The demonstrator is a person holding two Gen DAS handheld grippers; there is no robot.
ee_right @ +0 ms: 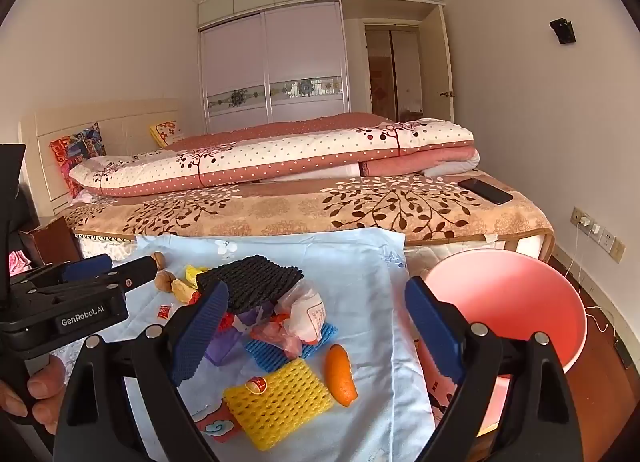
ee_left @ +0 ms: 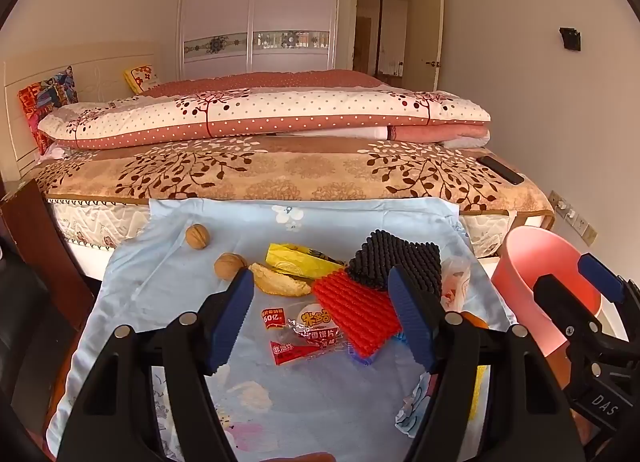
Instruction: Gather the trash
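Jaws of the left gripper (ee_left: 322, 316) are spread wide with nothing between the pads, and the right gripper (ee_right: 316, 326) is equally wide and empty. Seen from the left wrist, a clear snack wrapper (ee_left: 306, 332) lies just ahead between the blue fingers, with a red foam net (ee_left: 356, 310) at about two o'clock from it and a black foam net (ee_left: 394, 264) overlapping that one further out. Two walnuts (ee_left: 230, 266) rest at ten o'clock, beside a yellow wrapper (ee_left: 300, 262). From the right wrist, a yellow foam net (ee_right: 278, 402) and an orange peel (ee_right: 340, 374) lie nearest on the blue cloth (ee_right: 360, 282), and the pink bin (ee_right: 520, 302) stands off the cloth at two o'clock. A first pick is probably best made on a single loose piece. The thin wrapper would likely need to be pinched low against the cloth, without the cloth itself being caught. Stacked nets are better lifted from the top down, so that nothing is dragged off the edge.
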